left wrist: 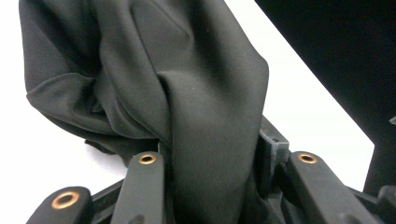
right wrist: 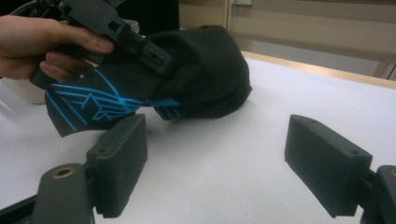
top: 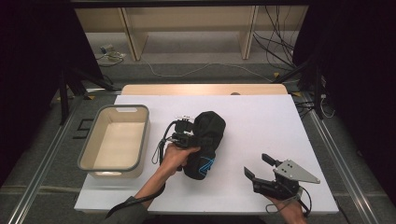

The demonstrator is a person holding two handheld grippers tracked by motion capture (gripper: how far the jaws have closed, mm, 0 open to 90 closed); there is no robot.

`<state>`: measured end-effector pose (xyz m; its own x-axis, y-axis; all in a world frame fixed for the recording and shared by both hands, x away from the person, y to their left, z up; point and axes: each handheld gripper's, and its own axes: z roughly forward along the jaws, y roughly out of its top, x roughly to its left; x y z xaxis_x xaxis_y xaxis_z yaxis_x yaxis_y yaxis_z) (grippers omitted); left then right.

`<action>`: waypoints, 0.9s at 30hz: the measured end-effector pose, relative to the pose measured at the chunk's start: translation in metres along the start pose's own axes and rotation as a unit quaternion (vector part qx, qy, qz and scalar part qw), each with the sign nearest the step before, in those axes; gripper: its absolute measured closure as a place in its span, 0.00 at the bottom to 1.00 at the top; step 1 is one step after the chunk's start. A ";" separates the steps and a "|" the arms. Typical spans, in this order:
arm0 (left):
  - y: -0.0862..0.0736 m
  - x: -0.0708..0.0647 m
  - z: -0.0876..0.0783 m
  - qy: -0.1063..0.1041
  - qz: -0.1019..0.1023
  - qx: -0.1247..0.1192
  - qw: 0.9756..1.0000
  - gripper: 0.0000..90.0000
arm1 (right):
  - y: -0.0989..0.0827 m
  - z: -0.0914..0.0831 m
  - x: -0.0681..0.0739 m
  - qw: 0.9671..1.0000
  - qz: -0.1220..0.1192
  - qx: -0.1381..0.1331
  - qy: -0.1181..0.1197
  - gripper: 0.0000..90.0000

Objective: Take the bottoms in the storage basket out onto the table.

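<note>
Gripping a black garment (top: 205, 142), our left claw (top: 184, 138) sits near the middle of the white table (top: 261, 121), with our left hand (top: 175, 156) wrapped around its body. Nearest to us, low on the right side of the high view, our right claw (top: 261, 167) hovers just above the table with its jaws spread wide and nothing between them; the grey three-cornered plate (top: 295, 171) rides on top of it. In the right gripper view we see its two black pads (right wrist: 122, 158) standing well apart over bare white surface, the garment (right wrist: 187, 79) lying beyond them and not touching either one.

Moving farther in, the left gripper view shows a thick fold of the black cloth (left wrist: 196, 121) rising straight up between the jaws, which are drawn close and pinch it from both sides. The garment is bunched into a rounded heap resting on the table, and a bright blue printed pattern (right wrist: 100, 105) shows on the end that points toward us. Our left claw (right wrist: 116, 28) bites into the heap from its left side.

To the left of the heap, close to the table's left edge, stands a grey-rimmed tub (top: 116, 140), near the garment but apart from it. Beyond the table's far edge we see a strip of wood (top: 205, 88), then the floor with loose cables (top: 196, 70).
</note>
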<state>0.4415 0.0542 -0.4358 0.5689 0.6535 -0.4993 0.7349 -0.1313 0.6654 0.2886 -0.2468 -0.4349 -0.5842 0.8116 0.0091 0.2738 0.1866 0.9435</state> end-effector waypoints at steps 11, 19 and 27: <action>0.002 -0.002 -0.003 -0.008 0.002 0.002 1.000 0.72 | 0.000 0.000 0.000 1.000 0.001 -0.001 0.000 0.25; 0.001 -0.004 -0.002 -0.007 0.008 0.007 1.000 0.72 | 0.000 0.000 0.000 1.000 0.001 0.000 0.000 0.25; 0.002 -0.007 -0.006 -0.008 0.019 0.018 1.000 0.62 | 0.000 0.000 0.000 1.000 0.001 -0.001 -0.001 0.25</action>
<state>0.4367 0.0538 -0.4278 0.6021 0.6358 -0.4830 0.7252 -0.1824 0.6639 0.2886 -0.2468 -0.4350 -0.5826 0.8127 0.0108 0.2731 0.1832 0.9444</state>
